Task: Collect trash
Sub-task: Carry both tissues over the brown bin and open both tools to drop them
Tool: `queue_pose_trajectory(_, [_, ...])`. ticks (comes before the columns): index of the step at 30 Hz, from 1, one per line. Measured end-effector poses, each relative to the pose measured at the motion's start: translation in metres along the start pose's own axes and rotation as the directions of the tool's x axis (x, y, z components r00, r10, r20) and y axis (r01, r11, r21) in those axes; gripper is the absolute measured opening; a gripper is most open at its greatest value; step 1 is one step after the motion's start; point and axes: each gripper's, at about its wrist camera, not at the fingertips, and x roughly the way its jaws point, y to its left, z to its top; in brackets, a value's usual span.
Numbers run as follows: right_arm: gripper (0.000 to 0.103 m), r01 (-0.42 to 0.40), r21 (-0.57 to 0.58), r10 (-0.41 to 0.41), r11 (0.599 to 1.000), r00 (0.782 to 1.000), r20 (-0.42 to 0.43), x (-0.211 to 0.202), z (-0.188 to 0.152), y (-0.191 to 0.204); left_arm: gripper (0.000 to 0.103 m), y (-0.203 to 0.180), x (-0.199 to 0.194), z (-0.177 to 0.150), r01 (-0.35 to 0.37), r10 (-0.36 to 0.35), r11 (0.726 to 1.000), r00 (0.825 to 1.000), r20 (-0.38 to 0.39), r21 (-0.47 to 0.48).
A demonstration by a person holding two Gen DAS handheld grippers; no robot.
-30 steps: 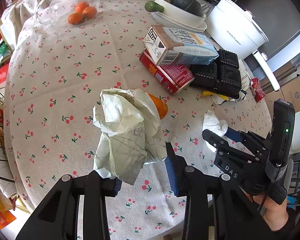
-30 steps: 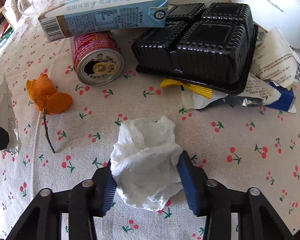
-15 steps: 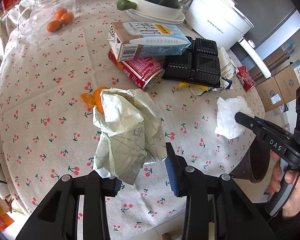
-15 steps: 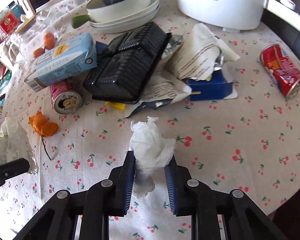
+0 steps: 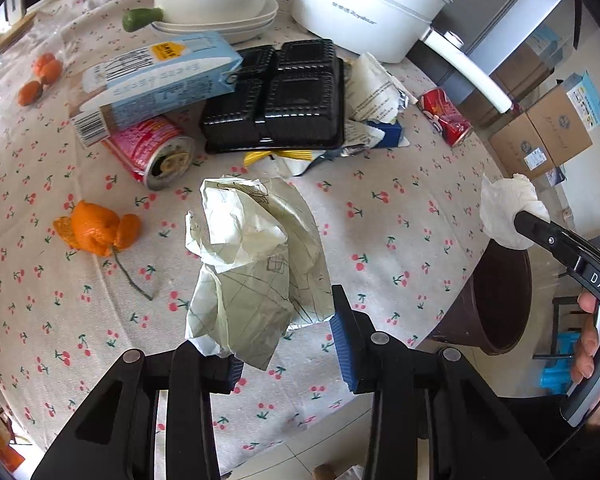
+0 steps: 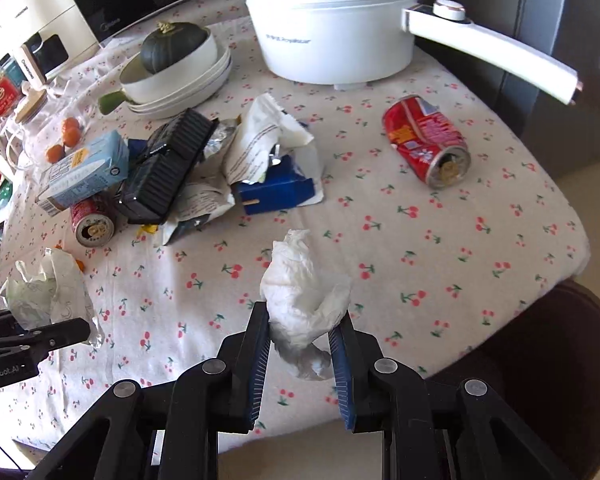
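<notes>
One red can (image 5: 153, 151) half under milk carton (image 5: 156, 76).

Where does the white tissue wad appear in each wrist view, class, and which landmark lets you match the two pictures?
Left wrist: white tissue wad at the far right, pinched by the right gripper.
Right wrist: tissue at lower centre, between its fingers.
Shared landmark: the black tray.

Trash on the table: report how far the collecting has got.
Nothing shows as binned yet. In hand: the right gripper holds a white tissue near the brown bin; the left gripper holds crumpled paper. Left: two red cans, milk carton, black tray, orange peel, wrappers.
</notes>
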Motion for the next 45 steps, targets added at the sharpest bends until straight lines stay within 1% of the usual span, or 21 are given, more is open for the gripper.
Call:
queue_pose_trajectory(6, [0.026,0.046,0.053,-0.046,0.998,0.999,-0.003,-0.018,-0.017,-0.046,0.040,-0.063,0.015,0.004,0.042,-0.041,0.993,0.999,-0.013,0.108])
queue_pose_trajectory(10, [0.026,0.064,0.088,-0.064,0.994,0.998,0.000,-0.031,-0.029,-0.074,0.040,-0.106,0.022,0.002,0.083,-0.081,0.978,0.997,-0.016,0.191])
queue_pose_trajectory(15, [0.026,0.092,0.132,-0.092,0.987,0.996,-0.011,-0.041,-0.048,-0.110,0.040,-0.161,0.030,-0.004,0.144,-0.144,0.947,0.989,-0.020,0.289])
queue_pose_trajectory(20, [0.026,0.127,0.176,-0.123,0.976,0.992,-0.034,-0.048,-0.071,-0.146,0.040,-0.210,0.050,-0.014,0.180,-0.172,0.906,0.984,-0.056,0.383])
queue_pose_trajectory(24, [0.026,0.146,0.212,-0.139,0.966,0.989,-0.047,-0.054,-0.088,-0.171,0.040,-0.238,0.069,-0.022,0.194,-0.176,0.879,0.981,-0.080,0.436])
queue_pose_trajectory(29, [0.026,0.161,0.255,-0.150,0.954,0.987,-0.063,-0.060,-0.102,-0.197,0.041,-0.259,0.087,-0.026,0.201,-0.181,0.852,0.980,-0.087,0.484])
queue_pose_trajectory(30, [0.026,0.167,0.262,-0.155,0.950,0.986,-0.066,-0.061,-0.104,-0.202,0.049,-0.262,0.090,-0.026,0.194,-0.177,0.848,0.981,-0.082,0.492])
queue_pose_trajectory(31, [0.027,0.172,0.269,-0.159,0.948,0.985,-0.070,-0.061,-0.106,-0.206,0.066,-0.264,0.091,-0.026,0.185,-0.169,0.843,0.983,-0.077,0.505])
queue_pose_trajectory(32, [0.027,0.175,0.274,-0.161,0.946,0.984,-0.073,-0.062,-0.107,-0.209,0.076,-0.264,0.091,-0.026,0.167,-0.156,0.840,0.986,-0.065,0.516])
queue_pose_trajectory(33, [0.027,0.178,0.277,-0.163,0.944,0.984,-0.075,-0.063,-0.109,-0.212,0.088,-0.265,0.090,-0.026,0.148,-0.147,0.839,0.988,-0.043,0.524])
queue_pose_trajectory(34, [0.027,0.179,0.277,-0.165,0.944,0.983,-0.076,-0.062,-0.109,-0.213,0.091,-0.264,0.090,-0.026,0.134,-0.141,0.836,0.990,-0.026,0.532])
queue_pose_trajectory(39, [0.027,0.177,0.269,-0.162,0.947,0.984,-0.078,-0.063,-0.108,-0.211,0.093,-0.259,0.084,-0.027,0.086,-0.106,0.831,0.994,0.005,0.549])
queue_pose_trajectory(45, [0.027,0.175,0.251,-0.156,0.952,0.983,-0.096,-0.054,-0.105,-0.202,0.095,-0.239,0.068,-0.029,0.062,-0.089,0.840,0.996,0.024,0.539])
